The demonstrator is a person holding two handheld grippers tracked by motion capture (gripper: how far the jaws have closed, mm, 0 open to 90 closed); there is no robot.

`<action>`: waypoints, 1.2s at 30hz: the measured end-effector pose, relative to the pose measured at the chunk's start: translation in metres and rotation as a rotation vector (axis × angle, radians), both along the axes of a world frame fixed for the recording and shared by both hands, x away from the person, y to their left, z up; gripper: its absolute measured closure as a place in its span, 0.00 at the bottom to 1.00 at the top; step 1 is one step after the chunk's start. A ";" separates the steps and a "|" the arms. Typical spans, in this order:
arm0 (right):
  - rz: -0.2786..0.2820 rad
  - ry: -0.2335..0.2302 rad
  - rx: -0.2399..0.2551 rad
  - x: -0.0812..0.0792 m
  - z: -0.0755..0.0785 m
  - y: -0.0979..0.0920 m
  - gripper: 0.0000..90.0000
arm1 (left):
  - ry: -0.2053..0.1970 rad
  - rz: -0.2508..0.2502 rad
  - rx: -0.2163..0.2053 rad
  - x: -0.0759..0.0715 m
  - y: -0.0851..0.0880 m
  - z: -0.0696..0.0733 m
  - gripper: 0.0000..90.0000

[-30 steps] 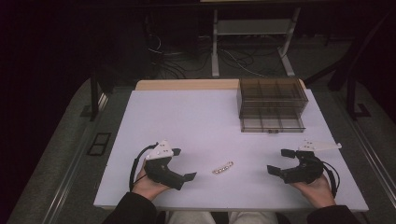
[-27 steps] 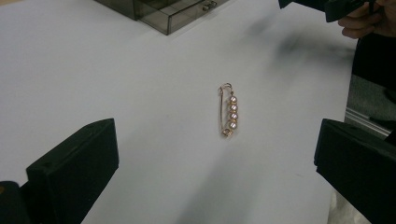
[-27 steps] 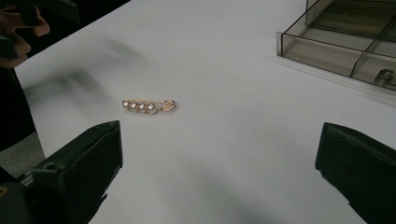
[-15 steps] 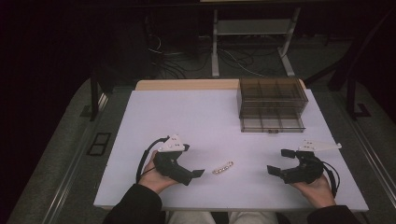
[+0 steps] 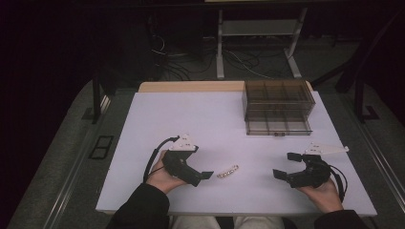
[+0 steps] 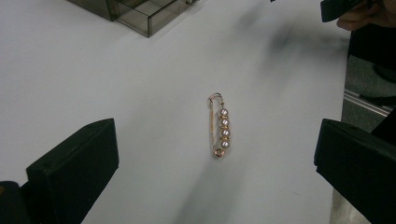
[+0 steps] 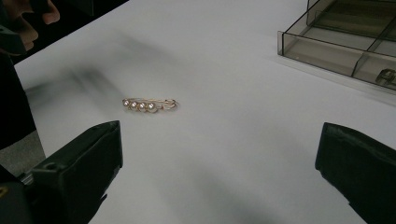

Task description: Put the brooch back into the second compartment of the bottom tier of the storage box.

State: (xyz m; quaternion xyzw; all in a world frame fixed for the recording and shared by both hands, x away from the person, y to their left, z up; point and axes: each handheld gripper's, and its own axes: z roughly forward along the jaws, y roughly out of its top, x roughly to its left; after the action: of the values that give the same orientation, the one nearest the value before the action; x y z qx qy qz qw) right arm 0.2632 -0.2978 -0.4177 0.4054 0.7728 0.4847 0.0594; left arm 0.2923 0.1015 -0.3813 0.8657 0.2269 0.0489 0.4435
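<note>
1 pearl pin (image 6: 221,131), ahead of left gripper (image 5: 206,175), jaws wide

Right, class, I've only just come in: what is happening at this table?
A person sits at a white table with tongs in each hand. A small gold pin with four pearls lies flat on it. The left tongs are open and pointed at the pin from close by, not touching it. The right tongs are open too, farther off. A smoky clear drawer box stands at the far side.

Item count: one pearl brooch pin (image 5: 228,171) carrying four pearls; one smoked drawer box (image 5: 278,107) at 1 o'clock; two grippers; one table (image 5: 191,119).
</note>
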 end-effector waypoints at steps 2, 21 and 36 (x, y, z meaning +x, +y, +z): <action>0.000 0.000 -0.001 0.000 0.000 0.000 0.01 | 0.003 -0.007 0.005 0.002 -0.003 0.001 0.00; 0.004 -0.001 -0.007 0.000 0.000 0.000 0.01 | 0.026 -0.053 0.053 0.016 -0.029 -0.005 0.00; 0.007 -0.003 -0.013 0.000 0.000 0.001 0.00 | 0.044 -0.077 0.075 0.024 -0.048 -0.012 0.00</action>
State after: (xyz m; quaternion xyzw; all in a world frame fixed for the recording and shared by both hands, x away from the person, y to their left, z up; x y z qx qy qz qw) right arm 0.2637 -0.2973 -0.4181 0.4017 0.7773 0.4803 0.0614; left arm 0.3160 0.0534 -0.3933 0.8906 0.2008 0.0212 0.4074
